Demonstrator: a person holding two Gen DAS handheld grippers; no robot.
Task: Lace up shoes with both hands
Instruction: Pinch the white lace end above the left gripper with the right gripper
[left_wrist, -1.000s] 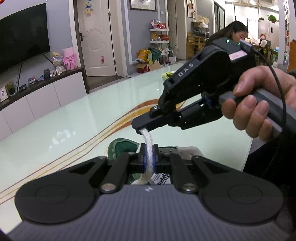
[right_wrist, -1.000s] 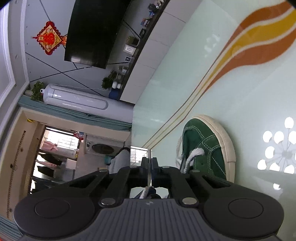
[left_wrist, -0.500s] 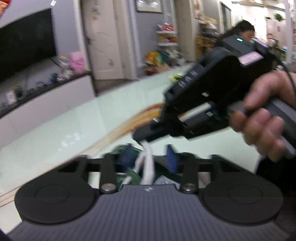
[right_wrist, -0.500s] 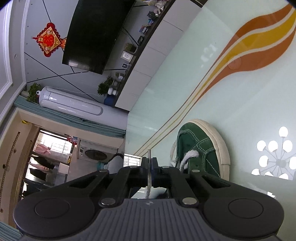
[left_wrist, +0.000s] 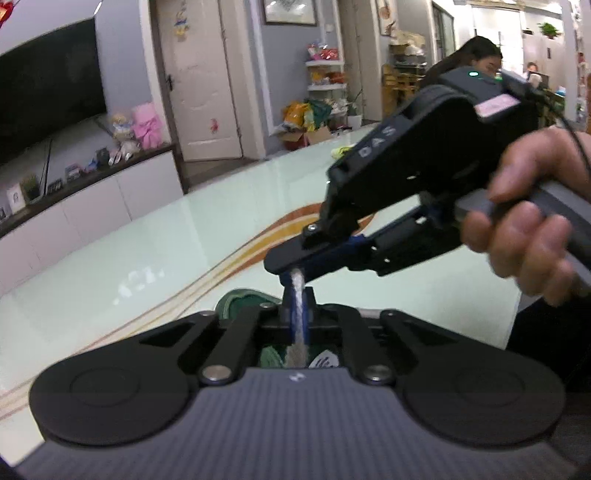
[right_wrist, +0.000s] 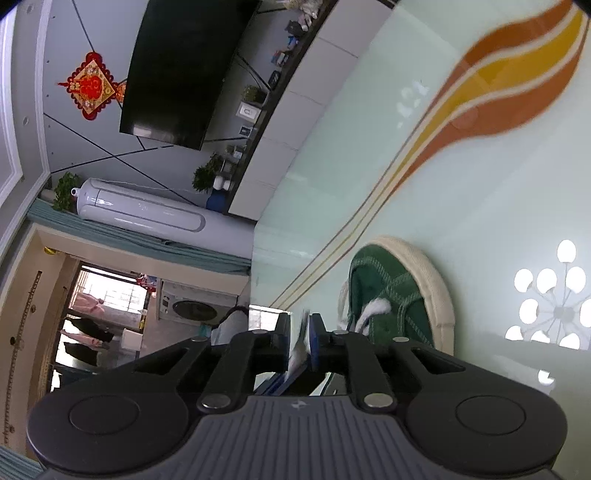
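A green canvas shoe (right_wrist: 391, 291) with a cream sole lies on the glass table (right_wrist: 480, 206). Its toe (left_wrist: 240, 299) peeks out just beyond my left gripper (left_wrist: 297, 297), whose body hides the rest. That gripper is shut on the white lace (left_wrist: 295, 282), which runs taut and upright from the shoe. Directly above, my right gripper (left_wrist: 291, 267) points down at the same strand, with a hand (left_wrist: 524, 229) on its handle. In the right wrist view, my right gripper (right_wrist: 300, 323) has its fingers slightly parted, the lace end loose between them. A lace loop (right_wrist: 375, 308) shows at an eyelet.
An orange and yellow wave pattern (right_wrist: 498, 96) crosses the pale table top. A low white cabinet (left_wrist: 92, 206) under a television runs along the far left wall. A person (left_wrist: 476, 55) sits in the background beyond the table.
My left gripper opened half a second ago and has since shut on the lace again. My right gripper, which pinched the lace tight, now has its fingers apart.
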